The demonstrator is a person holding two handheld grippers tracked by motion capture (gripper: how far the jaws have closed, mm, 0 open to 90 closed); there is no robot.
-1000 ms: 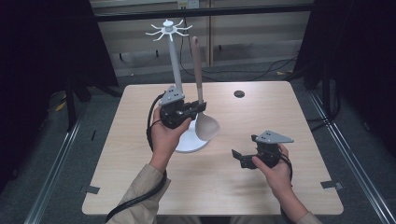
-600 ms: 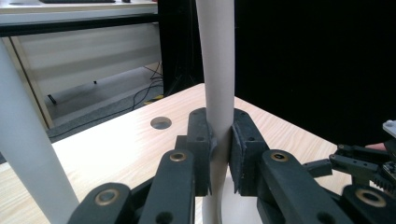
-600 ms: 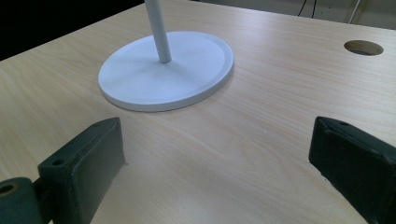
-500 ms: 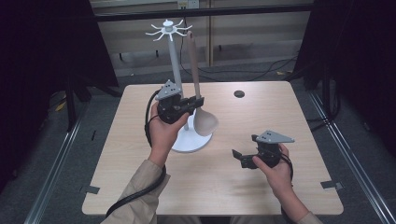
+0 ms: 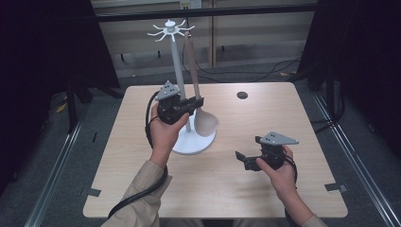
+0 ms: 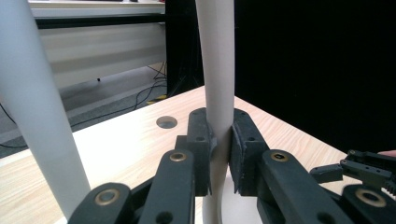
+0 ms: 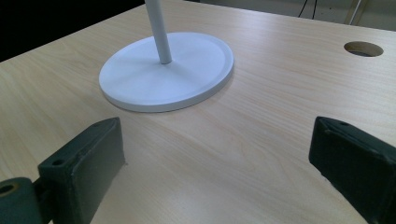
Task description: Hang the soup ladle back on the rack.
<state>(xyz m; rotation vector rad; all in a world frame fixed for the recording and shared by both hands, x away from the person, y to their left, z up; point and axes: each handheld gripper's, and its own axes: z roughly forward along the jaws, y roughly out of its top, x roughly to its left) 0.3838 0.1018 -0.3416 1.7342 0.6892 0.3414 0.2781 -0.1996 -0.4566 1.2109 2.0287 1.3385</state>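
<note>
From the high view the left gripper (image 5: 196,102) holds a beige ladle (image 5: 198,94) upright just right of the white stand's pole (image 5: 178,75), its bowl hanging above the round base (image 5: 189,144) and its handle tip up near the hooks (image 5: 169,29). The left gripper view gives what that angle blurs — both black pads clamped flat on the ladle's handle (image 6: 218,70). The right gripper (image 5: 242,159) hovers near the table's (image 5: 283,109) right front, well apart from the stand; its own view shows jaws spread wide over bare wood — nothing between them.
</note>
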